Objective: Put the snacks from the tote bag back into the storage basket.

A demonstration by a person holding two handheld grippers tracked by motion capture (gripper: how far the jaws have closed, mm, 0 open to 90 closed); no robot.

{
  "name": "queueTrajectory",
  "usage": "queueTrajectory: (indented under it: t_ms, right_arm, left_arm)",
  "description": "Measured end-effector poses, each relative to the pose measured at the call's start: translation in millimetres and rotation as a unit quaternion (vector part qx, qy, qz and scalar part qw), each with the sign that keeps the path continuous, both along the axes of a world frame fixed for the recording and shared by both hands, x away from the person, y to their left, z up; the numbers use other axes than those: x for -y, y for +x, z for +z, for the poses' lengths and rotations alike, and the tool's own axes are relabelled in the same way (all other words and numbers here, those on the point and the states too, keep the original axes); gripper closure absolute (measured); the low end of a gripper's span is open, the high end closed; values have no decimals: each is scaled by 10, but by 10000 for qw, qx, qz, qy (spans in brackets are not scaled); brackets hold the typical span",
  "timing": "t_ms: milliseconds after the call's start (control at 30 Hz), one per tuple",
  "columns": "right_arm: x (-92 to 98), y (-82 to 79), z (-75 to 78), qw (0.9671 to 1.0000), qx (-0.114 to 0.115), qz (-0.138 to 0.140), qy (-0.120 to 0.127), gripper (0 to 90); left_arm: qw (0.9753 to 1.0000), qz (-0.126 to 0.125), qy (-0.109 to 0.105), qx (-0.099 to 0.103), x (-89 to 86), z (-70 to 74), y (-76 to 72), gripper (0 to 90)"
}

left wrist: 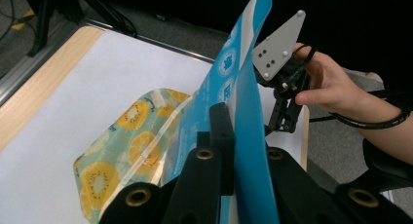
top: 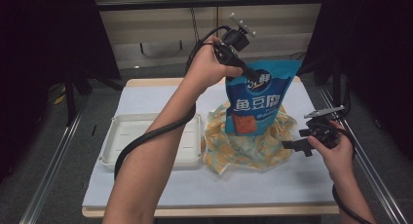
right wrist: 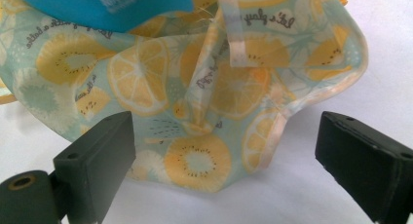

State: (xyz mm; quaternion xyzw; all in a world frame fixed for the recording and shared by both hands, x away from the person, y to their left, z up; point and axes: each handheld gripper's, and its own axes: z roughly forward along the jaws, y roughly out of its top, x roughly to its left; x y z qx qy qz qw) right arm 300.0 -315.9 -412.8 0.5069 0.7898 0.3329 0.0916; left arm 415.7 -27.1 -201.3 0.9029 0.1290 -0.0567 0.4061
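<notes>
A blue snack bag (top: 258,95) hangs upright with its lower end inside a fruit-print cloth bag (top: 248,143) on the table. My left gripper (top: 249,73) is raised above the table and shut on the snack bag's top left edge; in the left gripper view the jaws clamp the blue film (left wrist: 246,136). My right gripper (top: 293,146) stands open at the cloth bag's right side, low over the table. In the right gripper view, the cloth bag (right wrist: 195,87) lies just beyond the right gripper (right wrist: 224,156), and the snack bag's bottom (right wrist: 112,5) shows at the top.
A white tray (top: 122,136) sits left of the cloth bag under my left forearm. A white sheet (top: 243,185) covers the table top. Dark stands and rails flank the table on both sides.
</notes>
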Motion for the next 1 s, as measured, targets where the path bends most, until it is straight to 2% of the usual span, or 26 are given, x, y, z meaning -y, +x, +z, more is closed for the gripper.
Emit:
queueTrajectory:
  t_ms: [133,167,200,267,467,500,533,600,633,800,1000]
  right_arm:
    - [-6,-2,4,10000,-6,-4,-4,69]
    - [-6,-3,6,10000,-21,-11,9,69]
    - [-5,-2,3,10000,-2,2,-5,69]
    - [-5,-2,3,10000,-18,-17,-1,69]
    - [3,-4,9,10000,-15,-6,36,69]
    - [4,-7,13,10000,-11,-8,32,69]
    - [1,-10,17,10000,-12,-24,11,69]
    - [-1,-11,19,10000,-1,-29,8,68]
    - [0,-11,20,10000,9,-34,2,68]
    - [12,-13,28,10000,25,-20,18,68]
    - [11,-27,47,10000,41,-23,3,68]
  left_arm:
    - [10000,27,32,8,-49,104,-1,900]
    - [10000,57,7,-67,-64,124,1,900]
    - [10000,42,11,-17,-82,152,8,900]
    - [10000,44,-13,-71,-114,201,4,900]
    - [10000,92,9,-22,-215,333,3,900]
    - [9999,87,6,-61,-228,340,1,900]
    - [10000,96,25,3,-245,352,1,900]
    - [9999,105,36,-31,-279,369,-3,900]
    - [9999,135,38,22,-297,376,-1,900]
    - [9998,193,49,42,-379,388,-16,900]
    - [9998,202,19,-12,-511,393,-14,900]
